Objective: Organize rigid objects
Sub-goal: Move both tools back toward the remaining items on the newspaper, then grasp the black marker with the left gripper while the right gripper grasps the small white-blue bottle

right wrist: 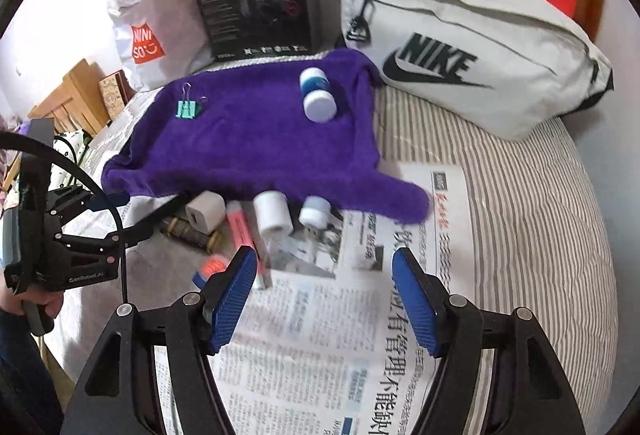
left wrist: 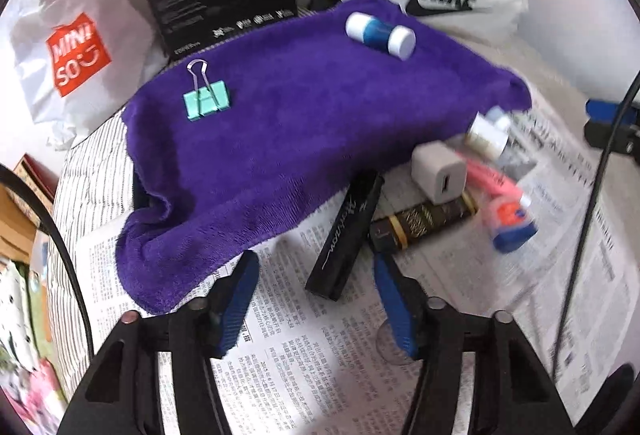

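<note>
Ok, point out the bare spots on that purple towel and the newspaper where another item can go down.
The purple towel is bare between the green binder clip and the blue-and-white bottle, and along its near half. The newspaper is open around the right gripper. It is crowded along the towel's near edge: white charger, pink tube, small bottles.

NIKE on white bag (right wrist: 472,55), MINISO on plastic bag (left wrist: 76,55), GenRobot.AI on left tool (right wrist: 86,277)
</note>
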Demonstrator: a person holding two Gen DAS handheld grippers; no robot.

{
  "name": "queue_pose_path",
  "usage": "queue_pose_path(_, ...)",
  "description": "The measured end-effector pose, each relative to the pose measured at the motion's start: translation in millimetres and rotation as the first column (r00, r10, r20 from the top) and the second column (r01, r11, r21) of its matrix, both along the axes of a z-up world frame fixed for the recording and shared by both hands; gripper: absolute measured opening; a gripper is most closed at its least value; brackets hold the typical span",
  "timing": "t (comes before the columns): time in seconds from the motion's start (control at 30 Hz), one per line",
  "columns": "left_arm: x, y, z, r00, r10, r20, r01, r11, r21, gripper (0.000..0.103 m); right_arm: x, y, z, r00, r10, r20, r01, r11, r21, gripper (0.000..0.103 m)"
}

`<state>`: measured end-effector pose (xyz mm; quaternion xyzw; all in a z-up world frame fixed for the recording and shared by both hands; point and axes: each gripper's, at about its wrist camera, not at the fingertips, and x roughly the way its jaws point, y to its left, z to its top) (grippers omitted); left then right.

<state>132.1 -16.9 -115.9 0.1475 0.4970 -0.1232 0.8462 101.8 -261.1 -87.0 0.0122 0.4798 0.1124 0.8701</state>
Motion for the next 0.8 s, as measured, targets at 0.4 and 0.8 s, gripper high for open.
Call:
queue_pose_path(0.4,11,-14,-8,0.994,-0.103,-0.026,0.102,0.994,-0.044,0.023,2,3,-16,0.999,0.011,-0.044,-0.012,1.0,-0.013,0.07)
queue_pose_path(0.8,28,-14,-8,0.996,-0.084,-0.033,0.081,0.993,-0.084,0.026,11,-5,-30,0.996,-0.002,-0.089,0.004,1.0,0.022,0.07)
